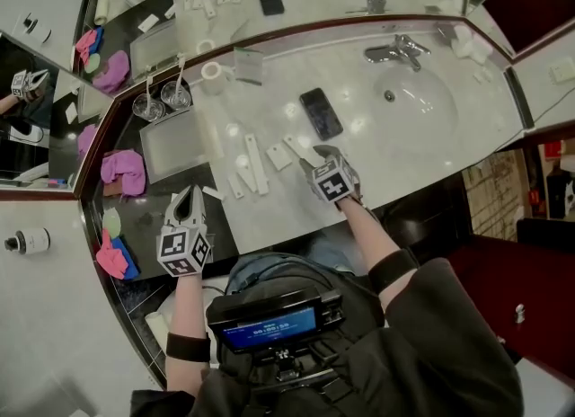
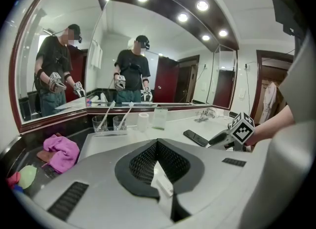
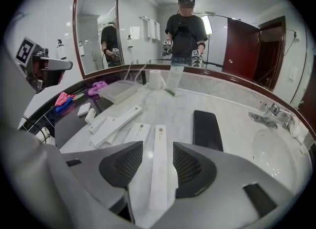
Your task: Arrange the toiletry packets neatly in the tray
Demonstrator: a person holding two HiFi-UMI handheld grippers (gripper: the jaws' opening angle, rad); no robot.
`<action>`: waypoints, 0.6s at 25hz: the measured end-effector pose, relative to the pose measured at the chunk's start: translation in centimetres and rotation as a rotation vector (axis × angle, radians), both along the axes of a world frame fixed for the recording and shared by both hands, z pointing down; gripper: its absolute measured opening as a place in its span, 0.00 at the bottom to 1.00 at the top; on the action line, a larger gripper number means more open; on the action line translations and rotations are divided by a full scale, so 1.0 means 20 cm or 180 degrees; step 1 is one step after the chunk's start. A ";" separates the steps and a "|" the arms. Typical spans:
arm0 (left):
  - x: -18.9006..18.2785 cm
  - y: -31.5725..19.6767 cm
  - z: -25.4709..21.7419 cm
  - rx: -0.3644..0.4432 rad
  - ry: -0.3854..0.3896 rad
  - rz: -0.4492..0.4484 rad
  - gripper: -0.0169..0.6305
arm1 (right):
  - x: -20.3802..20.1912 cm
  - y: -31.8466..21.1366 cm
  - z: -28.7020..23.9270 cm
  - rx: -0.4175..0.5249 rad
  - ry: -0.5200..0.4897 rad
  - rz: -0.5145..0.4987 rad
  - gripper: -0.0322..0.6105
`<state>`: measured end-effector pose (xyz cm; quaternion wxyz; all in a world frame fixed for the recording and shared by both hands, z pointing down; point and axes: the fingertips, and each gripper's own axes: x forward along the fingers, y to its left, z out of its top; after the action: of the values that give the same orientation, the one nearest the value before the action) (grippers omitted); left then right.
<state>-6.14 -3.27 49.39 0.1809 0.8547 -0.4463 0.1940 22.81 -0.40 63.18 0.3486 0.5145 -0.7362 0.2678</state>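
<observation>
At seven o'clock, the left gripper is clenched on a small white packet. At centre, the right gripper is held with jaws released, astride a long packet that lies on the counter, untouched by the pads. More packets are scattered at its nine o'clock. The tray is seen at ten o'clock, a phone at twelve.

Black phone lies flat mid-frame on the marble surface, left of the basin and chrome faucet. Far left, a pink cloth sits crumpled below two glasses.
</observation>
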 end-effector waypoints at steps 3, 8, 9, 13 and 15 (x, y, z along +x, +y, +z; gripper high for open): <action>0.00 -0.01 -0.03 0.0050 0.0021 -0.0034 0.03 | -0.05 -0.06 -0.13 0.0238 -0.0111 -0.0160 0.34; -0.01 -0.02 -0.10 0.0149 0.0053 -0.0094 0.03 | -0.14 -0.15 -0.44 0.0715 -0.0391 -0.0370 0.08; -0.01 -0.03 -0.11 0.0172 0.0057 -0.0105 0.03 | -0.15 -0.16 -0.50 0.0791 -0.0443 -0.0409 0.05; -0.02 -0.04 -0.16 0.0257 0.0075 -0.0166 0.03 | -0.21 -0.19 -0.69 0.1056 -0.0591 -0.0558 0.05; -0.02 -0.04 -0.18 0.0291 0.0079 -0.0190 0.03 | -0.24 -0.20 -0.77 0.1154 -0.0650 -0.0624 0.05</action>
<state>-6.56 -4.00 45.72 0.1529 0.8507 -0.4777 0.1572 17.98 -4.38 47.84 0.1985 0.4649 -0.8503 0.1467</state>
